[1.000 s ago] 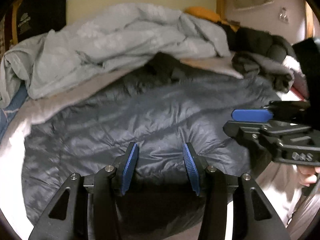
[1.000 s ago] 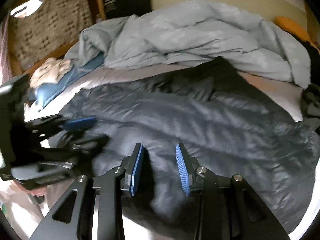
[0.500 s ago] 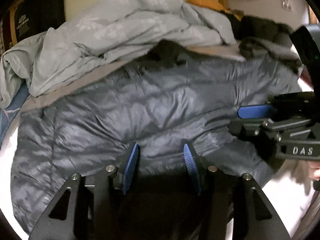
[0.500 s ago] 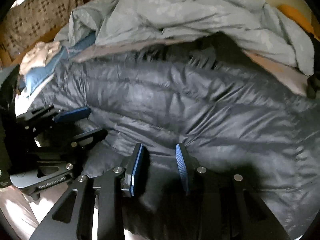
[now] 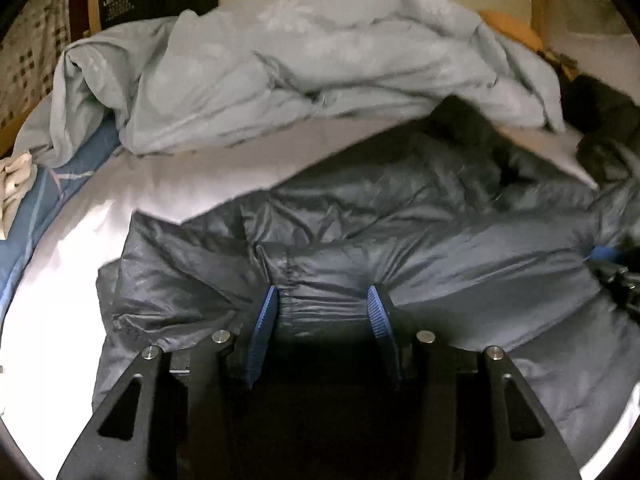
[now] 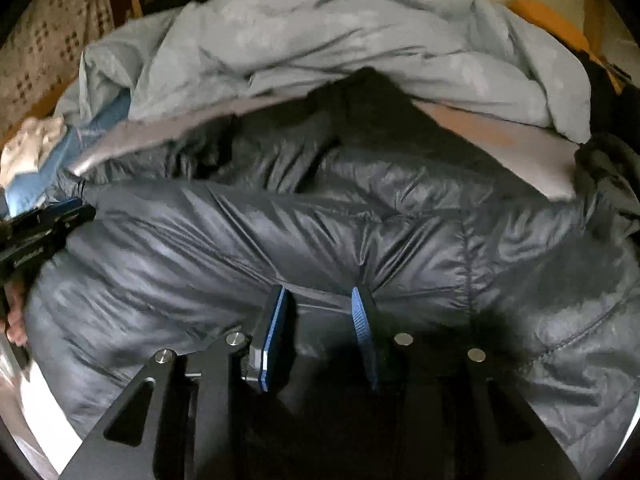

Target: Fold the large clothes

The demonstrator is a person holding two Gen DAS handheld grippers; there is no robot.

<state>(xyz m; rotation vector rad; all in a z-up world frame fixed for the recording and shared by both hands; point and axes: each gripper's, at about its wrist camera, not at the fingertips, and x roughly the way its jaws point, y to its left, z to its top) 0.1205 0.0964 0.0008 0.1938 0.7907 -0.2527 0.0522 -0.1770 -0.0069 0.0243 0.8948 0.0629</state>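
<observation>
Left gripper (image 5: 322, 300) and right gripper (image 6: 318, 302), each part-closed with its blue pads pinching a fold of the dark grey quilted down jacket (image 5: 420, 248), which lies across the white bed sheet (image 5: 60, 288); rumpled pale-blue duvet (image 5: 320, 68) behind, bare sheet at left.

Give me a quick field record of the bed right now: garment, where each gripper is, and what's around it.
garment: dark puffer jacket, spread on the bed, quilted, creased
surface: white sheet
left gripper: at the jacket's near edge, fabric bunched between the pads
right gripper: also at the near edge, fabric between the pads
grip: pads seem to pinch the fabric in both views; not certain
behind jacket: crumpled pale blue duvet
far right: dark clothes pile
far left: blue bedding with a cream cloth
</observation>
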